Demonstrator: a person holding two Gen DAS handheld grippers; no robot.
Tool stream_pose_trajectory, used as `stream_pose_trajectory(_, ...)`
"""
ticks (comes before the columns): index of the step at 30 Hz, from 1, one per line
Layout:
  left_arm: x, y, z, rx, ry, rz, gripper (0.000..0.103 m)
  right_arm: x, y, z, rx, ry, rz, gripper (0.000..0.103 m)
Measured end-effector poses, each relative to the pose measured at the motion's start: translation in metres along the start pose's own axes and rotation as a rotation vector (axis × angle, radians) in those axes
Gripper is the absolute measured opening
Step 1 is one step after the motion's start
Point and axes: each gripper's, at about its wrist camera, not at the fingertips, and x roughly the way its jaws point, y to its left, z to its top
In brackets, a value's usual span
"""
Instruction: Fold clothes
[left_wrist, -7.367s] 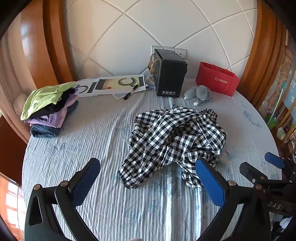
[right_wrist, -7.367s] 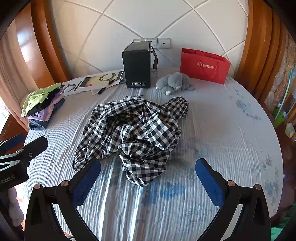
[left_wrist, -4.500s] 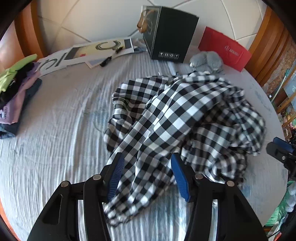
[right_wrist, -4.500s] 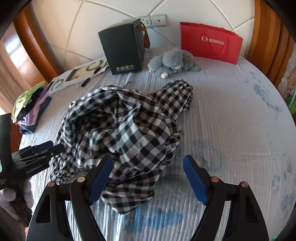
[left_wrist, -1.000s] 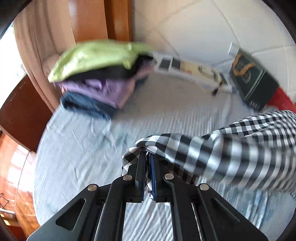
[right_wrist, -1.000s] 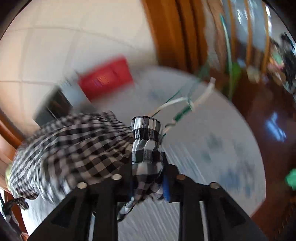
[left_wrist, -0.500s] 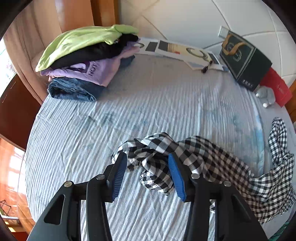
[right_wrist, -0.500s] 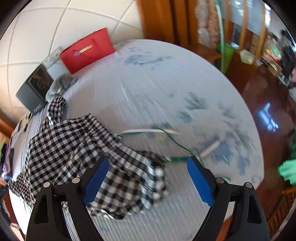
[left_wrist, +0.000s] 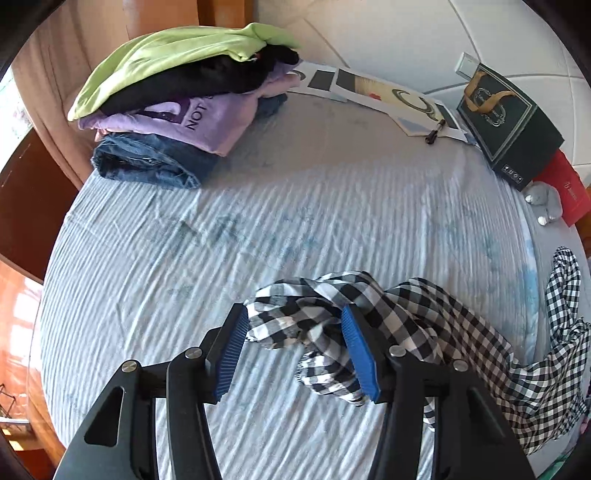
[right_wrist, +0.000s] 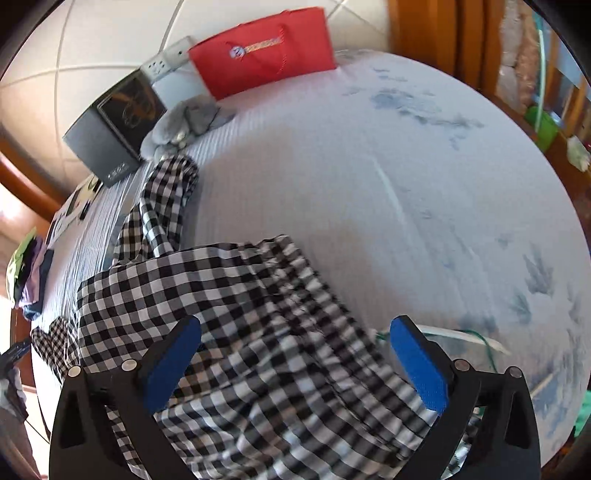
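A black-and-white checked shirt (right_wrist: 229, 302) lies spread across the pale blue bed sheet (right_wrist: 388, 184). One sleeve (right_wrist: 166, 199) stretches toward the headboard. My right gripper (right_wrist: 295, 354) is open and hovers over the shirt's near part. In the left wrist view the shirt's bunched cuff end (left_wrist: 295, 314) lies between the fingers of my left gripper (left_wrist: 295, 350), which is open and holds nothing. The rest of the shirt (left_wrist: 498, 350) trails off to the right.
A stack of folded clothes (left_wrist: 177, 99) sits at the bed's far left. Papers and a pen (left_wrist: 399, 96), a black box (left_wrist: 509, 122), a grey plush toy (right_wrist: 184, 125) and a red bag (right_wrist: 262, 48) line the headboard. A green-and-white cord (right_wrist: 476, 339) lies near my right gripper.
Both grippers had been shut on the shirt's ends and pulled it out between them. They have since opened and let it drop flat on the bed. The right gripper has drawn back slightly.
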Motion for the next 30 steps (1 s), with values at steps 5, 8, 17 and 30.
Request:
stream_pose_trajectory(5, -0.006, 0.001, 0.011, 0.009, -0.036, -0.022, 0.054, 0.011, 0.005, 0.002, -0.003, 0.037, -0.01, 0.103)
stream_pose_trajectory(8, 0.001, 0.008, 0.02, -0.008, -0.014, -0.016, 0.057, 0.013, 0.006, 0.006, -0.005, 0.036, -0.003, 0.103)
stream_pose_trajectory(17, 0.051, 0.001, 0.007, 0.013, 0.099, 0.01, 0.059, 0.04, 0.02, 0.018, -0.106, 0.074, -0.031, 0.103)
stream_pose_trajectory(30, 0.03, -0.025, 0.011, 0.008, 0.012, 0.091, 0.015, 0.054, 0.053, 0.036, -0.211, 0.091, -0.189, 0.01)
